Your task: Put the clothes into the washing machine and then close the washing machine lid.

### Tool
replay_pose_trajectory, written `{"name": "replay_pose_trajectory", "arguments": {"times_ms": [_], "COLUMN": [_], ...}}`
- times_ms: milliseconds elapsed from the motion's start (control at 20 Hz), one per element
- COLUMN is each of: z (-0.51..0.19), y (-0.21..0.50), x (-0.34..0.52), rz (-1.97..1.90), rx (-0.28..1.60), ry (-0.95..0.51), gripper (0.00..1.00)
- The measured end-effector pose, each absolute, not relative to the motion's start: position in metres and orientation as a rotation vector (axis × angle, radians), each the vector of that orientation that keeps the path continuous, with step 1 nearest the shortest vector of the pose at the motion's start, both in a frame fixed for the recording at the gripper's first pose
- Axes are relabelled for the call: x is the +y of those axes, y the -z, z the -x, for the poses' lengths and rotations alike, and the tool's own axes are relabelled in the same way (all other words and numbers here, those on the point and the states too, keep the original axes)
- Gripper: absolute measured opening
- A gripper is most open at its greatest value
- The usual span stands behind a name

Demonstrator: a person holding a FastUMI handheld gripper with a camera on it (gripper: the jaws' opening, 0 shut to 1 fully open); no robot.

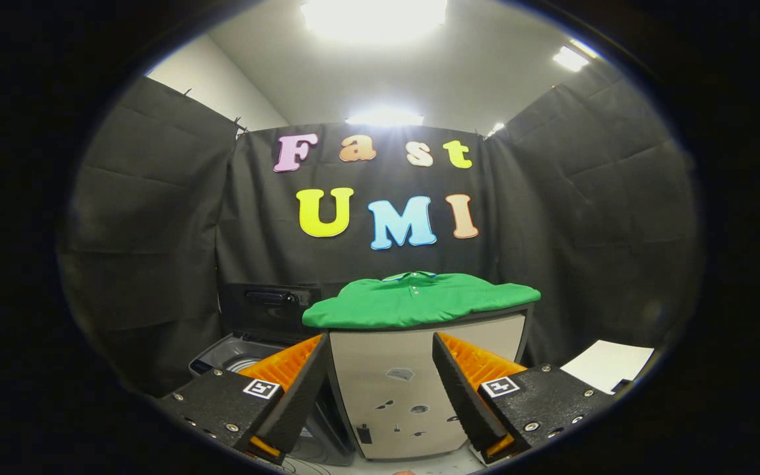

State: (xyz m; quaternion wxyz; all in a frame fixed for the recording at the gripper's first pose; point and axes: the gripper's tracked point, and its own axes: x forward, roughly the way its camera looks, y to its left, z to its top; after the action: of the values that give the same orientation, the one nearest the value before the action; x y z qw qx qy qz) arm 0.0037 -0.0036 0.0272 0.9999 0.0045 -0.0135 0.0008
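- Leftmost, beyond the left finger: washing machine (235, 356), top-loading, set low against the booth's black cloth wall (149, 218); a curved part of the drum opening visible just past the finger.
- Behind that opening: washing machine lid (268, 307), dark, raised upright, with a handle across its upper part; not yet closed.
- At the bottom, gripper (380, 389) with fingers spread wide apart, nothing between the pads, no contact with any object.
- Left finger (287, 379) overlapping the view of the washer's near corner; touching or not, impossible to tell.
- Straight ahead, framed by the gap between the two fingers: pale cabinet (413, 389), boxy, dark-edged on top, with a few small dark marks on its front face, standing just beside the washer.
- On top of the cabinet, beyond and above the fingertips: green polo shirt (419, 300), folded flat, collar and button placket facing up, edges hanging slightly over the cabinet's front and sides; still outside the washer.
- Right finger (469, 382) in front of the cabinet's lower right part.
- Farther right, past the right finger: white sheet (607, 363), flat, low, near the cloth wall.
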Motion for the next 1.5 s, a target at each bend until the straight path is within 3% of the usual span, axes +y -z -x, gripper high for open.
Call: {"name": "replay_pose_trajectory", "arguments": {"times_ms": [1000, 1500], "z": [-0.114, -0.200], "y": [-0.104, -0.084], "x": [-0.077, -0.089], "rz": [-0.057, -0.072], "rx": [0.045, 0.229], "ry": [0.083, 0.035], "gripper": [0.95, 0.95]}}
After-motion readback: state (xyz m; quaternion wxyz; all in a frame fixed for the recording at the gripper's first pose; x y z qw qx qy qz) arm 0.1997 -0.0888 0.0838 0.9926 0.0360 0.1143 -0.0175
